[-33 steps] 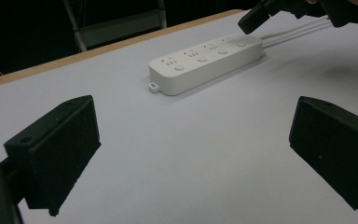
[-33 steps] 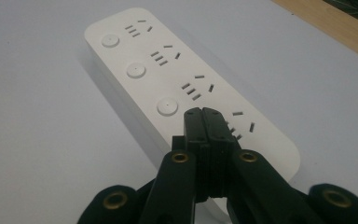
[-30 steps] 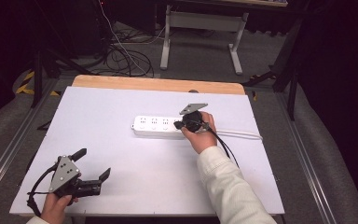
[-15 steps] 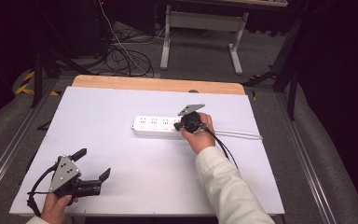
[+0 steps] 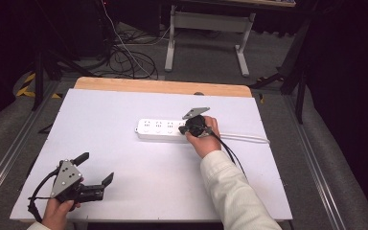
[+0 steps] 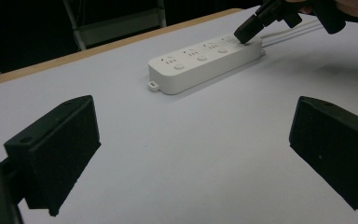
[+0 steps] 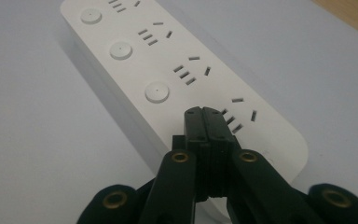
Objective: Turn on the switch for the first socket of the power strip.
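Note:
A white power strip (image 5: pixel 162 130) with several sockets and round buttons lies across the middle of the white table; its cable (image 5: pixel 247 138) runs off to the right. My right gripper (image 5: pixel 184 128) is shut with nothing in it, its joined tips resting on the strip's right end. The right gripper view shows the closed tips (image 7: pixel 203 113) pressed where the last button of the power strip (image 7: pixel 135 60) sits, next to a socket. My left gripper (image 5: pixel 96 168) stands open near the front left corner, nothing between its jaws. In the left gripper view the power strip (image 6: pixel 200 63) lies well ahead of them.
The white board (image 5: pixel 124 191) covers a wooden tabletop whose far edge (image 5: pixel 163 86) shows. Beyond it stand a desk frame (image 5: pixel 206 28) and loose floor cables (image 5: pixel 124 57). Metal rails (image 5: pixel 9 153) run along both sides.

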`<state>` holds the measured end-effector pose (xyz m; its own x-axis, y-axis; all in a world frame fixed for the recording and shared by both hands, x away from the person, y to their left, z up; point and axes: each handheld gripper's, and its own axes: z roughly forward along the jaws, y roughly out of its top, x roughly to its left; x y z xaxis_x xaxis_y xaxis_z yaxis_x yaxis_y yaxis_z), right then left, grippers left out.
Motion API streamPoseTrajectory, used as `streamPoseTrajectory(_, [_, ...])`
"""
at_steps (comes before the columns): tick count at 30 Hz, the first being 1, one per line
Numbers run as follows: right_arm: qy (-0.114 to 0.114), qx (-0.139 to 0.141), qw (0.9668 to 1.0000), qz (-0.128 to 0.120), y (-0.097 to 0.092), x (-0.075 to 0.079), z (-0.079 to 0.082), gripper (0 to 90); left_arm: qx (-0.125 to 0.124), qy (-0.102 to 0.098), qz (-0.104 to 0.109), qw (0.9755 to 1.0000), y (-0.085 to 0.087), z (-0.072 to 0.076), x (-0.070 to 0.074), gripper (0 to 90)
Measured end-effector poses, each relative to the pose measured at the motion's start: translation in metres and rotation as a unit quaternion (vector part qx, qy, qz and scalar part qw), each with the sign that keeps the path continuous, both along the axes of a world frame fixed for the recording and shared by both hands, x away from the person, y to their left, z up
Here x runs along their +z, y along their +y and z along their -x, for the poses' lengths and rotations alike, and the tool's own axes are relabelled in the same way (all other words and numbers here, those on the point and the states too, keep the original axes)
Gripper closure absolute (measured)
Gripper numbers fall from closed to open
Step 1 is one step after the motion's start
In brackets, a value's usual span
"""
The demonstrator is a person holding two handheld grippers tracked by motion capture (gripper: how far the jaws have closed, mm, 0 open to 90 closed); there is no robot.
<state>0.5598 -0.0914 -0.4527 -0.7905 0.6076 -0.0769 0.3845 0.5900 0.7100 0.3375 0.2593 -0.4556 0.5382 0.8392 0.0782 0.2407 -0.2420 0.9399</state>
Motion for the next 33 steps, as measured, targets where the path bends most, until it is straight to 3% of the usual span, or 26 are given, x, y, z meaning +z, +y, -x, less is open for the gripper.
streamPoseTrajectory(22, [0.006,-0.015,0.9997,-0.017,-0.0013,-0.0041,0.0007,90.0,-0.001,-0.001,-0.004,1.0,-0.001,0.0001,0.0,2.3])
streamPoseTrajectory(33, [0.001,-0.021,0.9997,-0.008,0.0009,-0.0042,0.0026,90.0,-0.003,0.0,-0.003,1.0,-0.002,0.0003,0.0,2.3])
